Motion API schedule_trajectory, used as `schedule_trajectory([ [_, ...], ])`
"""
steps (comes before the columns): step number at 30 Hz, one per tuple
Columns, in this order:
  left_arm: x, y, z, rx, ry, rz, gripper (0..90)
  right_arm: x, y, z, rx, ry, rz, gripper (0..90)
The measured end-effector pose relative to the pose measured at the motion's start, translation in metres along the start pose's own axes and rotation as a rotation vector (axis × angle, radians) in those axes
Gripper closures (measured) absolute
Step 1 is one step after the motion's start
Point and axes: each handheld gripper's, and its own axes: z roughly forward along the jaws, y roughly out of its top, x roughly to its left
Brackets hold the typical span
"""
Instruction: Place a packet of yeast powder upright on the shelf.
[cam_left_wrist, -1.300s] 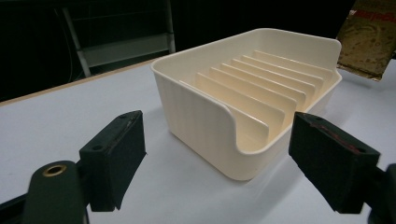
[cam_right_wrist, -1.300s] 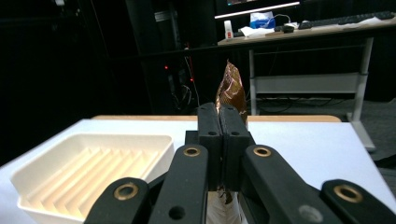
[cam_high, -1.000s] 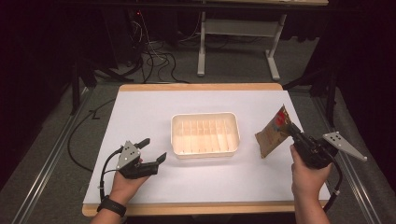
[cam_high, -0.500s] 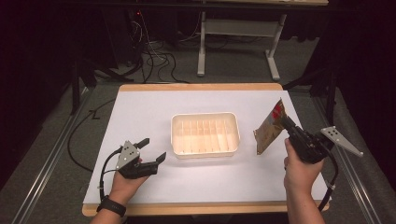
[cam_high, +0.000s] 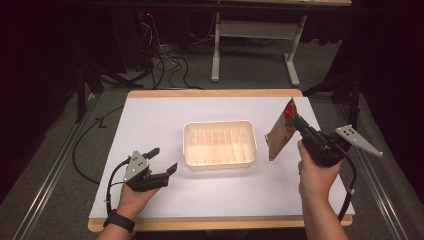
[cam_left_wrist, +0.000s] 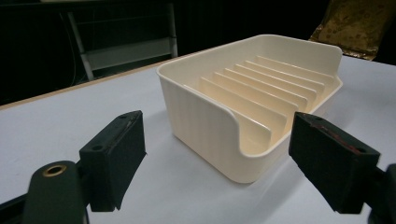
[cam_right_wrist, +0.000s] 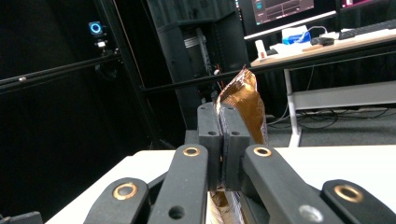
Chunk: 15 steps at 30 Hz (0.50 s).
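A cream plastic tray (cam_high: 220, 159) with several upright dividers sits at the middle of the white table; its near wall (cam_left_wrist: 205, 135) curves close in the left gripper view. To the tray's right, a brown and gold foil packet (cam_high: 280, 135) with a red patch hangs in the air, my right gripper (cam_high: 296, 121) shut on its upper edge. In the right gripper view the jaws meet around the packet's (cam_right_wrist: 245, 100) crinkled top. My left gripper (cam_high: 165, 161) rests low near the table's front left, open, its jaws pointing at the tray with nothing between them.
The white table top (cam_high: 150, 120) has a wooden rim. Beyond its far edge stand a metal table frame (cam_high: 255, 30) and loose cables (cam_high: 165, 65) on the grey floor. A rail (cam_high: 50, 170) runs along the left side.
My right gripper has carried the packet a little leftward toward the tray and the hand has shifted in. The left gripper has stayed still.
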Motion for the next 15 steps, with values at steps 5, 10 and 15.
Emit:
schedule_trajectory([
  [5,0.001,0.000,-0.001,0.000,0.001,-0.002,18.8,0.008,0.007,0.005,-0.007,0.015,-0.014,90.0],
  [10,0.001,0.000,-0.001,-0.004,0.002,-0.002,18.8,0.013,0.012,0.010,-0.011,0.032,-0.015,90.0],
  [15,0.001,0.000,-0.002,-0.005,0.005,-0.003,18.7,0.022,0.018,0.017,-0.015,0.053,-0.022,90.0],
])
